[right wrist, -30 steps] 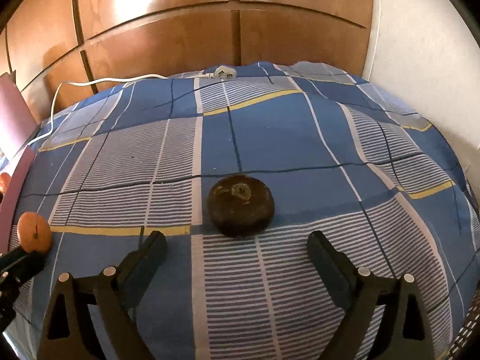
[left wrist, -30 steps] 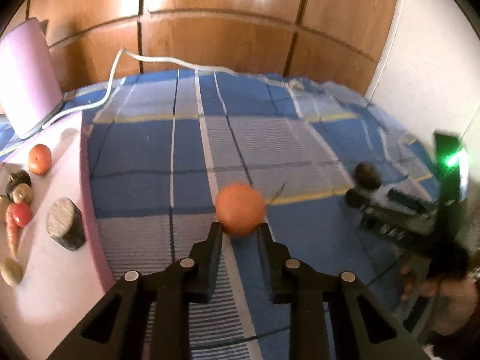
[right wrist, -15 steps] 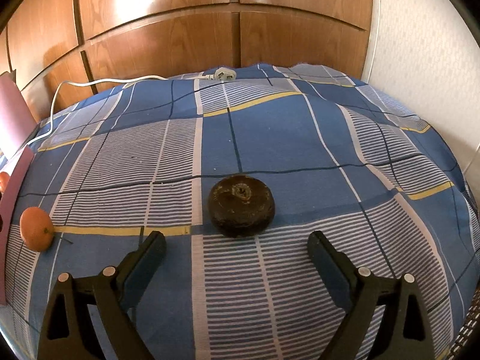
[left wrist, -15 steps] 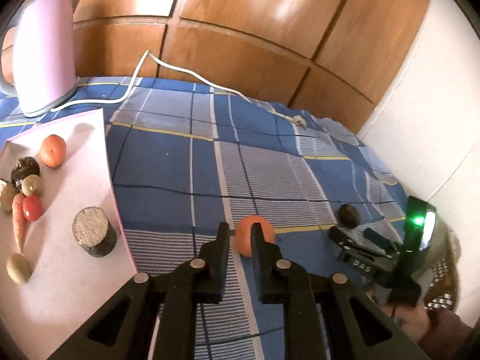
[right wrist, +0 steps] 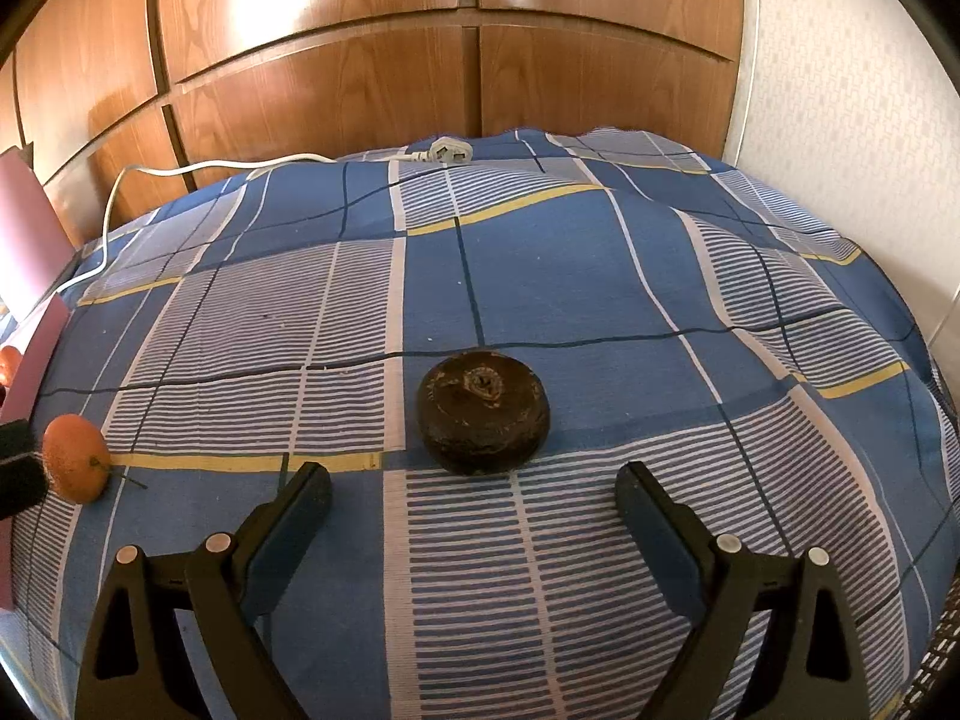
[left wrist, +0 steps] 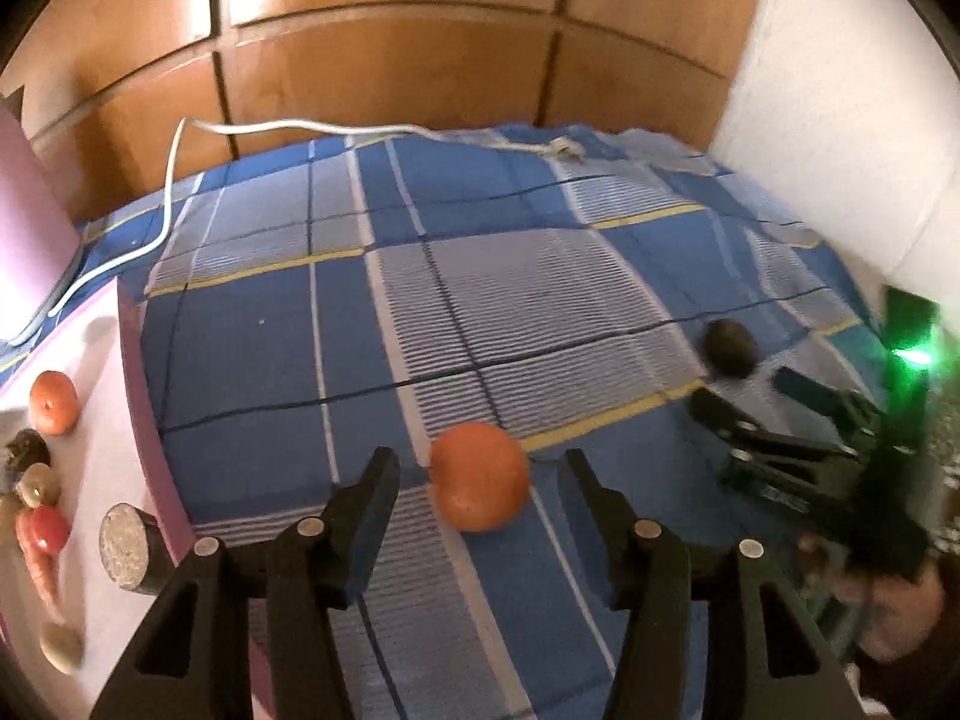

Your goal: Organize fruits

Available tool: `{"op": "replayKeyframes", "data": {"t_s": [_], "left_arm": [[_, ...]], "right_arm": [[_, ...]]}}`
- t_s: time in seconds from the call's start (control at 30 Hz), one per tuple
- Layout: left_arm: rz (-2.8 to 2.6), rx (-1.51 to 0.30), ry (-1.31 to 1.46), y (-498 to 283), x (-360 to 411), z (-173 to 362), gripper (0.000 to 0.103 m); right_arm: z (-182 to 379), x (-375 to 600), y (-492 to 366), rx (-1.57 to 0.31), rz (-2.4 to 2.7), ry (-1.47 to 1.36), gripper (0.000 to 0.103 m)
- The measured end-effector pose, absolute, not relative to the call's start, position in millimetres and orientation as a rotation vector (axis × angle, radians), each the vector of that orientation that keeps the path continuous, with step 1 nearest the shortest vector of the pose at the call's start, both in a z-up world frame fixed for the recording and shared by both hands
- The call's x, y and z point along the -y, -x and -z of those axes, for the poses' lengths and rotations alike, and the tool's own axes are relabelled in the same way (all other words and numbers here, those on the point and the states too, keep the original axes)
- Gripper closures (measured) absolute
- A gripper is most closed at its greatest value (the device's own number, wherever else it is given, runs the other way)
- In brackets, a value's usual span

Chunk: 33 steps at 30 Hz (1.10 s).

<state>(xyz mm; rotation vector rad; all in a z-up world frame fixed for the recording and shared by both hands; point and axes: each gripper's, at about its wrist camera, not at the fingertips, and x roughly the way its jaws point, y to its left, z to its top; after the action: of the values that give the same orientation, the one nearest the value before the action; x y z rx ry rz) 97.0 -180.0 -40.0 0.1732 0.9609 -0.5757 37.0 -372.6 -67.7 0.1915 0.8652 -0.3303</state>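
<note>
the left gripper (left wrist: pixel 477 471) is opening, its two black fingers (left wrist: pixel 366 498) standing apart on either side of an orange (left wrist: pixel 480 477) that lies on the blue checked cloth (left wrist: pixel 372 348); there is a gap between the fruit and each finger, so nothing pinches it, and in the right wrist view the same orange (right wrist: pixel 75 465) sits on the cloth near its left edge, on a yellow stripe. the right gripper (right wrist: pixel 474 495) is spread wide with nothing between its fingers, and it hangs just short of a dark brown, flattened round fruit (right wrist: pixel 483 417) that rests near the middle of the cloth (its stem dimple faces up). the left wrist view also shows that dark fruit (left wrist: pixel 729 348) toward the right edge of the cloth, with the right gripper (left wrist: pixel 750 402) just beside it and a hand (left wrist: pixel 888 606) on its handle, a green light glowing on the body. along the left edge of the cloth lies a pink board (left wrist: pixel 102 468) carrying a second orange (left wrist: pixel 54 402), a carrot (left wrist: pixel 39 564), a small red fruit (left wrist: pixel 49 528), a short dark cylinder with a pale top (left wrist: pixel 129 546) at the board's right edge, and a few smaller pieces too blurred to name. a white cable (left wrist: pixel 171 192) runs along the far edge of the cloth to a plug (right wrist: pixel 447 150), in front of a wooden panelled wall (right wrist: pixel 360 60).
</note>
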Motion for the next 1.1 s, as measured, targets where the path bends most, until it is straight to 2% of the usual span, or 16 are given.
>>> {"op": "replayKeyframes", "data": {"t_s": [0.07, 0.2, 0.53, 1.1], "left_arm": [[0.554, -0.982, -0.156, -101.0, 180.5, 47.0, 0.048], [0.559, -0.997, -0.136, -103.0, 183.3, 56.9, 0.065], [0.567, -0.931, -0.066, -79.6, 170.9, 33.3, 0.066], [0.396, -0.814, 0.091, -56.3, 87.5, -23.7, 0.066]], "right_arm": [[67.8, 372.6, -36.7, -0.863, 0.329, -0.193, 0.006], [68.3, 372.6, -36.5, -0.859, 0.329, -0.192, 0.006], [68.6, 372.4, -37.0, -0.858, 0.330, -0.188, 0.005], [69.5, 372.0, -38.3, -0.861, 0.335, -0.181, 0.005]]}}
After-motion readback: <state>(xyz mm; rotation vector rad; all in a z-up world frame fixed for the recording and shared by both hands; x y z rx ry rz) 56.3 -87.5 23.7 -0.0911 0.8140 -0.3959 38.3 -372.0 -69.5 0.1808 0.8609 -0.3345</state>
